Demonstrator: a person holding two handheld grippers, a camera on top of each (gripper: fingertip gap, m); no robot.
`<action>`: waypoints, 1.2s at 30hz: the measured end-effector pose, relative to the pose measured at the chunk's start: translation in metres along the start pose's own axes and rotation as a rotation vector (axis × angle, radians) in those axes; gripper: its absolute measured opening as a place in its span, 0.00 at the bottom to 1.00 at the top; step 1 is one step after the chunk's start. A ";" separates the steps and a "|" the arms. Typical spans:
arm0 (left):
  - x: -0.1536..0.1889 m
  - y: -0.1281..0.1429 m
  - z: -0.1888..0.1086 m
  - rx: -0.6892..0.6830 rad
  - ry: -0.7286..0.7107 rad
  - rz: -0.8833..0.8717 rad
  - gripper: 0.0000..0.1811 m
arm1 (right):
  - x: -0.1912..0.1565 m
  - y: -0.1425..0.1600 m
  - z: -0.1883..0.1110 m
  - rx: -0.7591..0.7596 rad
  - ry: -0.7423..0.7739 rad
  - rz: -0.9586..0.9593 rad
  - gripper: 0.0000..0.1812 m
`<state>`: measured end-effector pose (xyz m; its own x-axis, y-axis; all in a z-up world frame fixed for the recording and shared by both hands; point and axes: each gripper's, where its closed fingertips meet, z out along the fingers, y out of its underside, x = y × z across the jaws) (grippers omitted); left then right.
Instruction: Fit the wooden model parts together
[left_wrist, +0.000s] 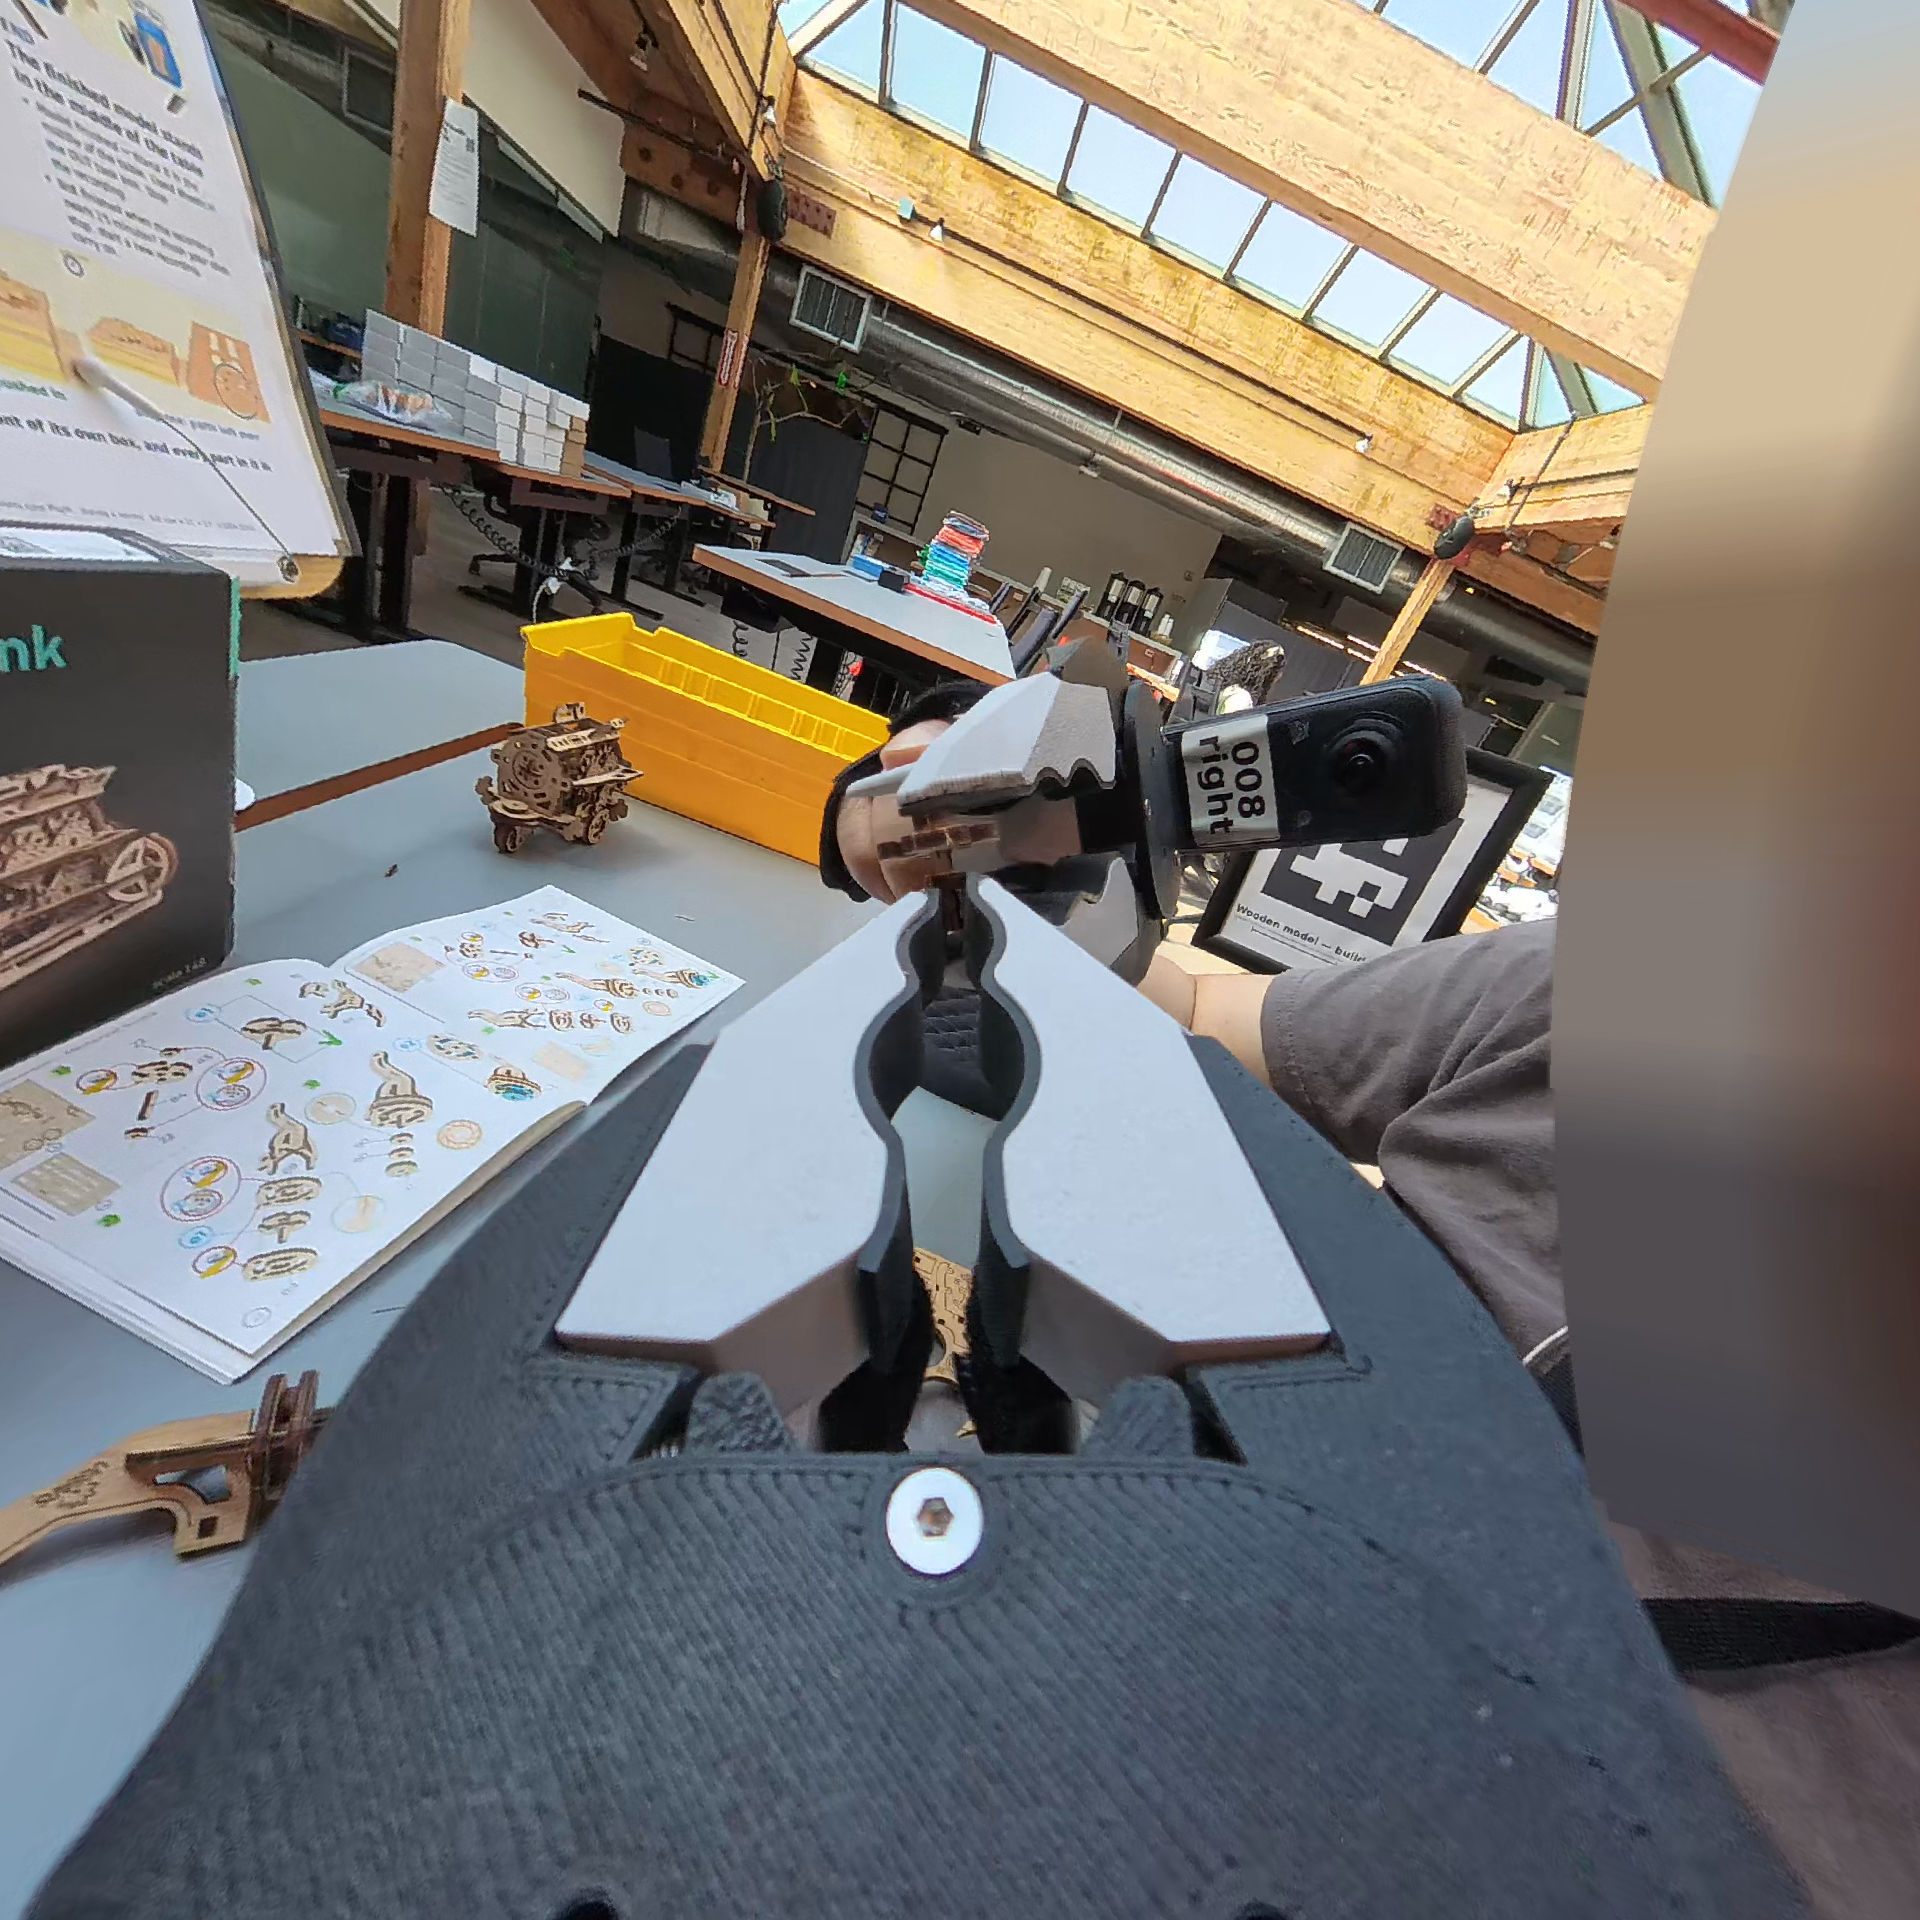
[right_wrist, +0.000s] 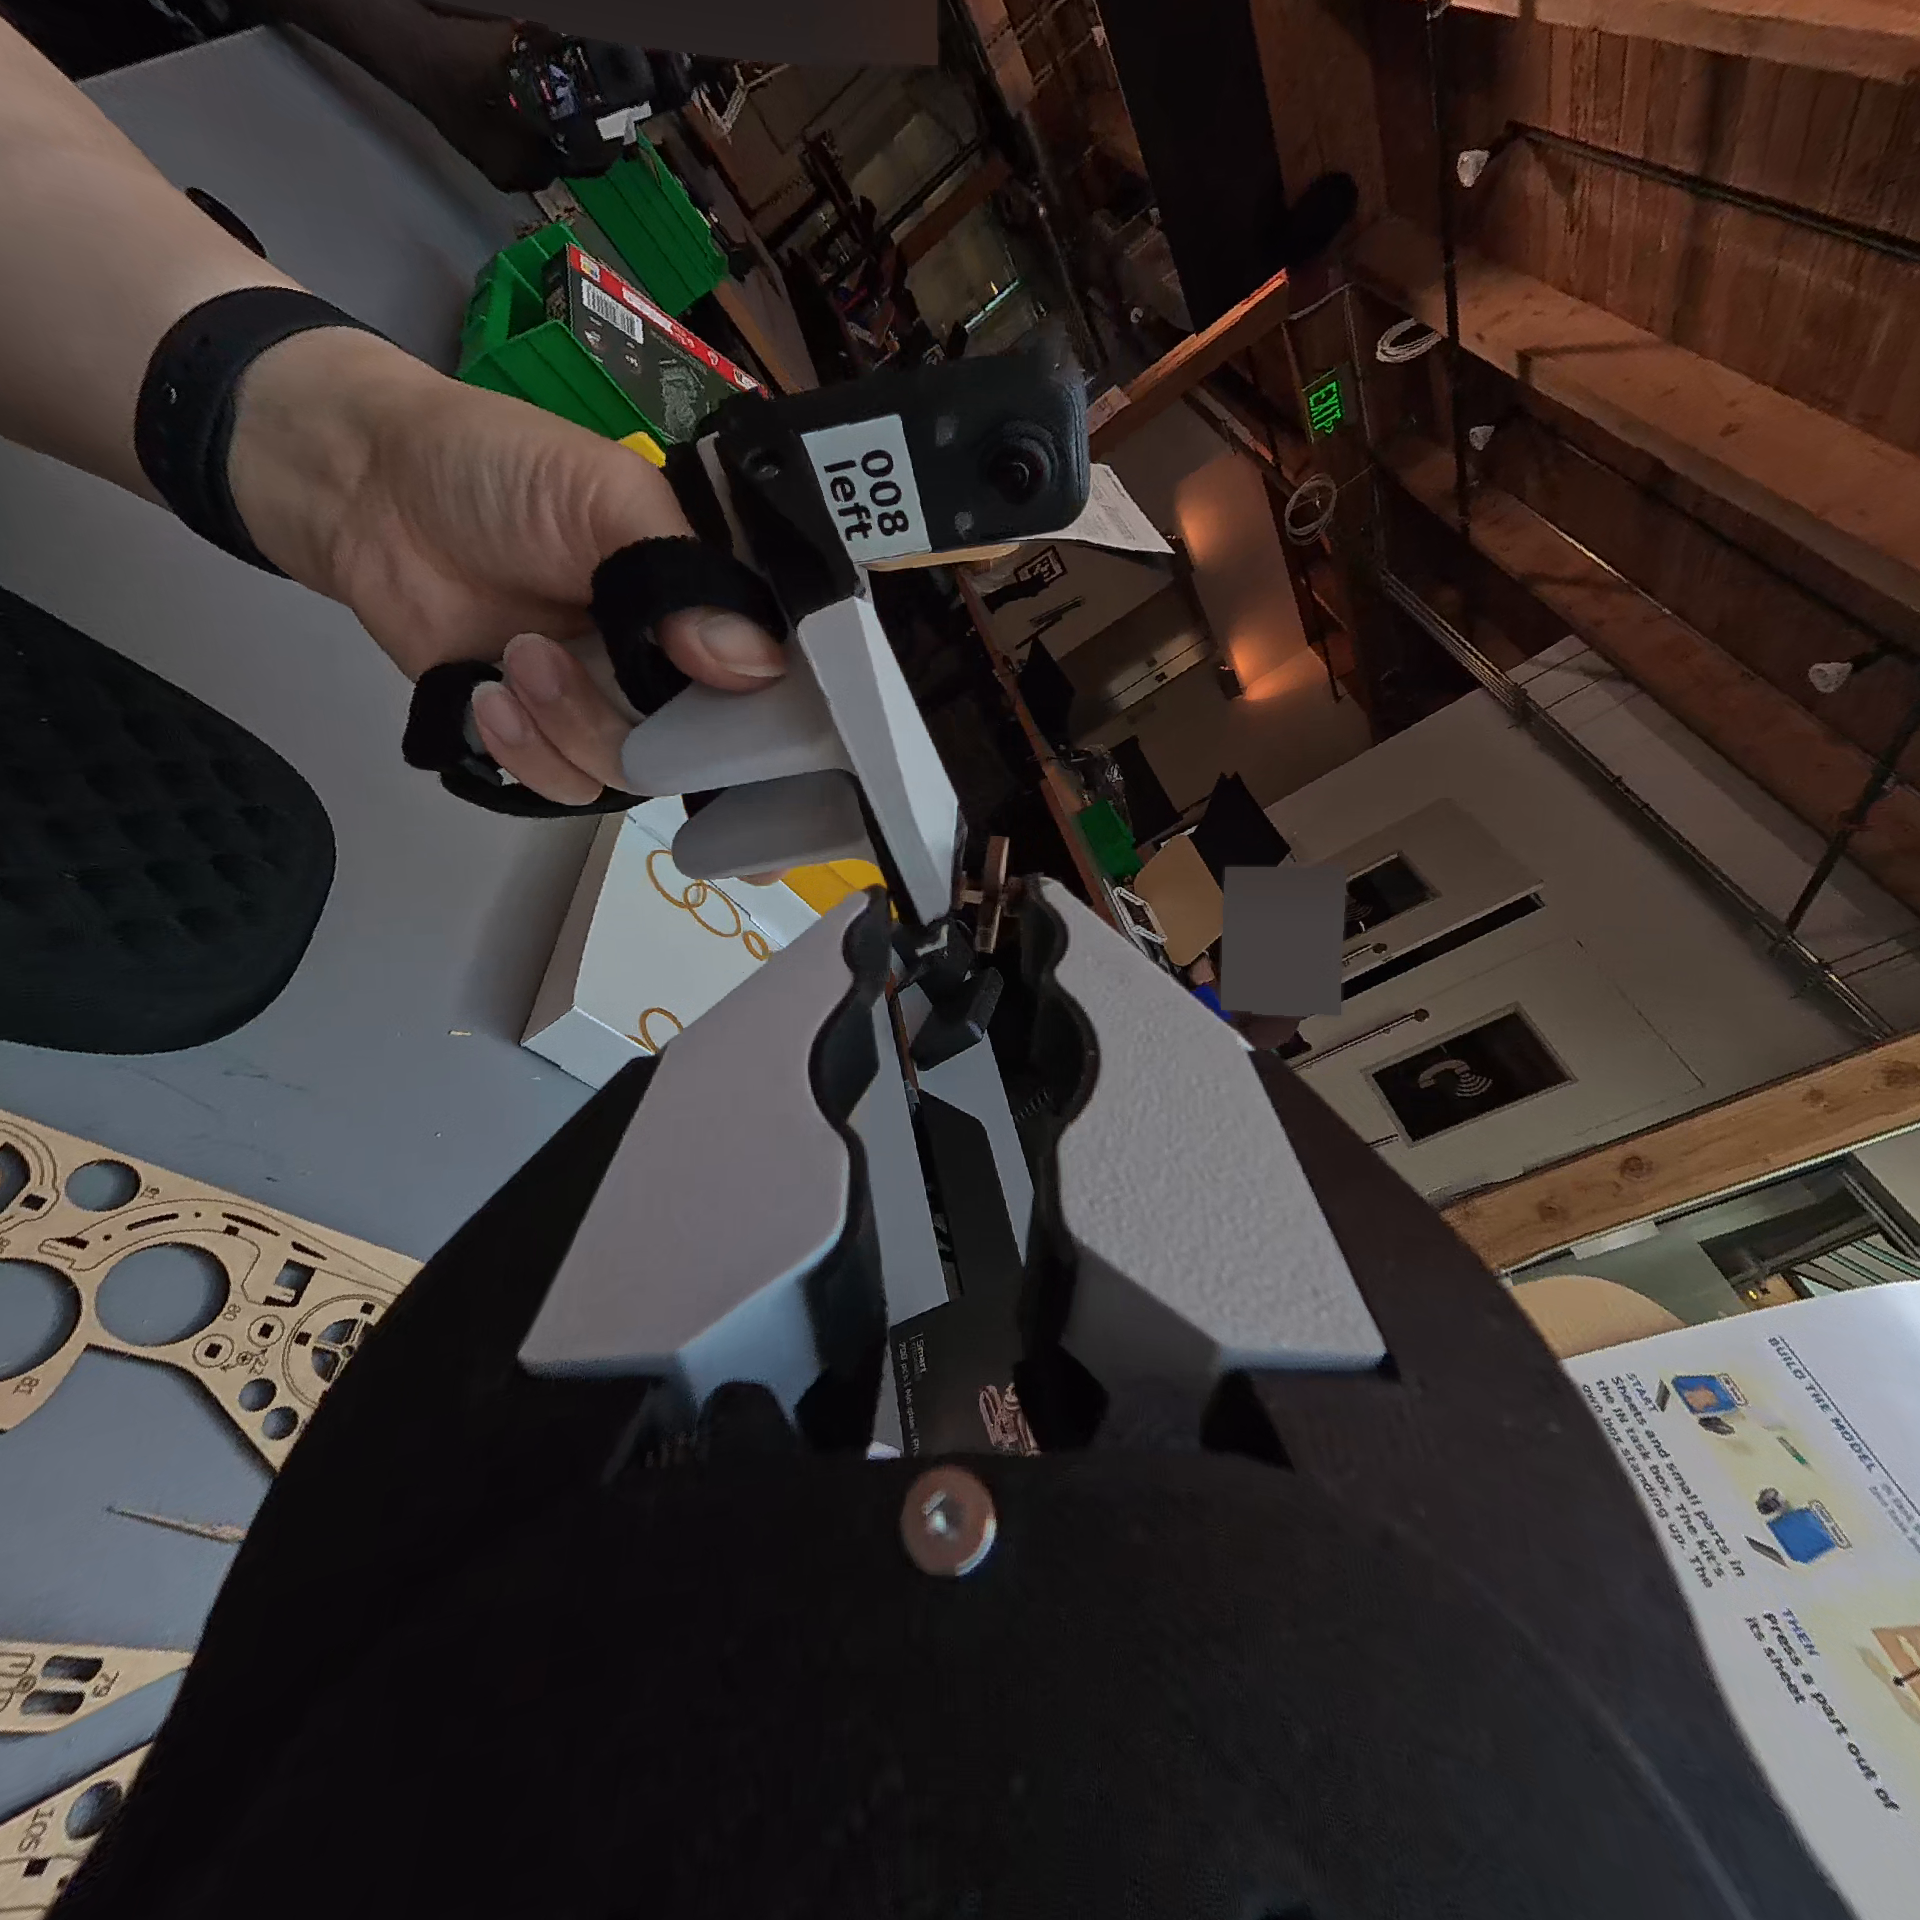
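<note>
Both grippers are held up above the grey table (left_wrist: 343, 727), tips meeting. My left gripper (left_wrist: 951, 906) is shut on a thin dark wooden piece (left_wrist: 950, 914) pinched at its tips. My right gripper (left_wrist: 940, 821) comes in from the right, shut on a small slotted wooden part (left_wrist: 930, 844) just above the left tips. In the right wrist view my right gripper (right_wrist: 956, 914) holds that wooden part (right_wrist: 992, 891) between its tips, and the left gripper (right_wrist: 920, 894) reaches down from above and touches it. The exact joint is hidden by the fingers.
A finished wooden model (left_wrist: 556, 774) stands before a yellow bin (left_wrist: 707, 717). An open instruction booklet (left_wrist: 312, 1101), a dark kit box (left_wrist: 104, 810) and a loose wooden sub-assembly (left_wrist: 166, 1475) lie left. Punched plywood sheets (right_wrist: 156, 1299) and a white box (right_wrist: 644, 966) lie below. The tips of both grippers are at nearly the same place.
</note>
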<state>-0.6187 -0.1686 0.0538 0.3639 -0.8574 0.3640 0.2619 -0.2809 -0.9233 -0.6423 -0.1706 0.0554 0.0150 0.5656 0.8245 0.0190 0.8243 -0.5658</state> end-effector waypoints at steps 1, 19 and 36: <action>-0.001 -0.001 0.000 0.007 0.008 -0.022 0.00 | 0.001 0.001 0.000 -0.002 -0.003 0.010 0.13; -0.004 -0.001 -0.003 -0.011 -0.031 0.010 0.00 | -0.001 0.001 0.004 -0.004 0.077 -0.002 0.13; 0.003 0.003 -0.002 -0.056 -0.003 0.080 0.00 | -0.004 -0.005 0.001 0.034 0.093 -0.065 0.13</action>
<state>-0.6189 -0.1726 0.0522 0.3846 -0.8767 0.2889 0.1817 -0.2349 -0.9549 -0.6434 -0.1766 0.0550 0.1073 0.5076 0.8549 -0.0111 0.8604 -0.5095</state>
